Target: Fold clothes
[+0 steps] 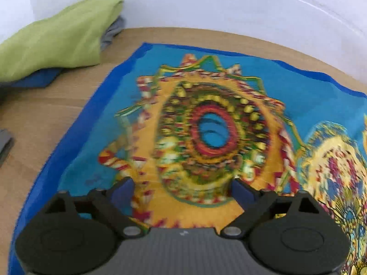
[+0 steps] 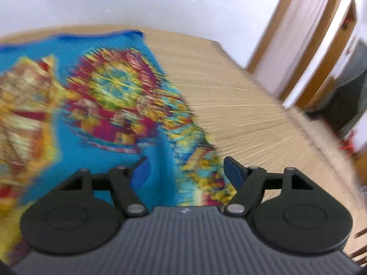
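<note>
The patterned cloth [image 1: 206, 126] lay spread flat on the wooden counter [image 1: 45, 114], bright blue with a darker blue border and big round medallions in gold, red and green. The left tongs [image 1: 182, 189] hung just over its near part, fingers spread wide apart with nothing between them, only the print showing in the gap. Off to the far left sat a pile of folded clothes [image 1: 57, 41], a green piece on top, grey and dark blue ones peeking out beneath, well apart from the cloth's corner.

Over on the right wrist view, everything was smeared with blur. The right tongs [image 2: 187, 170] were released too, blue fingers [image 2: 234, 171] splayed, hovering above the cloth's right edge, where the fabric [image 2: 103, 91] met bare counter [image 2: 240, 105]. Whether either finger touched the cloth could not be told. A white wall [image 2: 160, 0] stood behind the counter, and a wood-framed doorway [image 2: 321, 57] showed to the right.
</note>
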The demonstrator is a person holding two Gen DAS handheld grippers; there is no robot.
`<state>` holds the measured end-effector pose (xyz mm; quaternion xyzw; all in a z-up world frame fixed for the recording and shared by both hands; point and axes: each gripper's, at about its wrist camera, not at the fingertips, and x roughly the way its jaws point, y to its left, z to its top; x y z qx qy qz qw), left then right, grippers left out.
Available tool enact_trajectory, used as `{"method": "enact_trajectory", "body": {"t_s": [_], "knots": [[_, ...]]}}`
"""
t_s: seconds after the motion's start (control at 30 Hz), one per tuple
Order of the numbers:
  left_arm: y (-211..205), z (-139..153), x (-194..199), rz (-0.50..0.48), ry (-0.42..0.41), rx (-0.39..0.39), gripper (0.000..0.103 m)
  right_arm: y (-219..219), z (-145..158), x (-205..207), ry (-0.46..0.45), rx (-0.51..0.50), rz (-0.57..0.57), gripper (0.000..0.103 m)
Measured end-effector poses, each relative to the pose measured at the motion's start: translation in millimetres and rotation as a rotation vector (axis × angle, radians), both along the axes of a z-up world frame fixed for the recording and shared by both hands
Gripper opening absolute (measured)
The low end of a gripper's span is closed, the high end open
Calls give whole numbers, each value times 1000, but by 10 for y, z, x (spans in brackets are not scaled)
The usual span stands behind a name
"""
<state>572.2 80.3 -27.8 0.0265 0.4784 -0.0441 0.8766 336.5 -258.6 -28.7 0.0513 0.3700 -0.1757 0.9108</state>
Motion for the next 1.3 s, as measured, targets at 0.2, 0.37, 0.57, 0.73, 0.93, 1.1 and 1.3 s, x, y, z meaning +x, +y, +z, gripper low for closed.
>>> {"method": "enact_trajectory", "body": {"t_s": [0.2, 0.37, 0.57, 0.73, 0.93, 1.1, 1.3], "knots": [[136, 206, -560, -50, 29, -66, 79, 530, 101, -86, -29, 126, 127, 72], [374, 100, -1070, -71, 11, 35, 87, 894, -60, -366, 27, 6, 164, 74], [784, 49, -1306, -13, -13, 31, 92, -303, 4, -1334, 83, -53, -330, 80], [877, 138, -1548, 5, 32, -20, 80, -683, 165, -1801, 122, -110, -535, 74], [612, 253, -2286, -150, 75, -108, 82, 595, 295, -1437, -36, 259, -6, 72], [391, 137, -2735, -171, 63, 30, 86, 648, 86, -1651, -5, 188, 26, 75], [465, 164, -2992, -94, 72, 36, 87, 84, -67, -2280, 9, 65, -123, 83]]}}
